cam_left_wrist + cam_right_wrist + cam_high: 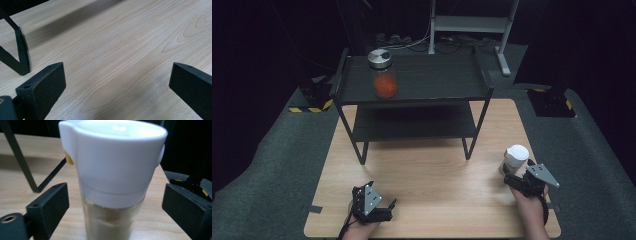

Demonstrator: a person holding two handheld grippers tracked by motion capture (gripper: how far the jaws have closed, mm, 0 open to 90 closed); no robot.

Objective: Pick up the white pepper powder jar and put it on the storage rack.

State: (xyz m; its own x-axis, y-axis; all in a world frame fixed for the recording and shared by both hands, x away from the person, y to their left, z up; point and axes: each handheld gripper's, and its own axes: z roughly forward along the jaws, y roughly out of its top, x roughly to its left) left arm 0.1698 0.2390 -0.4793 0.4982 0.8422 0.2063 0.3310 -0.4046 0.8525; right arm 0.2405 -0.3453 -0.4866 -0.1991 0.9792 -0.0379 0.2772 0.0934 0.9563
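Your right tongs (511, 176) sit around the white-capped shaker jar (515, 158), which stands upright near the right edge of the bench (432, 165); their jaws flank its glass body with gaps on both sides. Your left tongs (384, 207) rest open and empty over bare wood.

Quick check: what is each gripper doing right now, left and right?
Left gripper: open, nothing between its jaws, over the bare table.
Right gripper: open, jaws either side of the white-capped shaker jar, pads not yet touching it.
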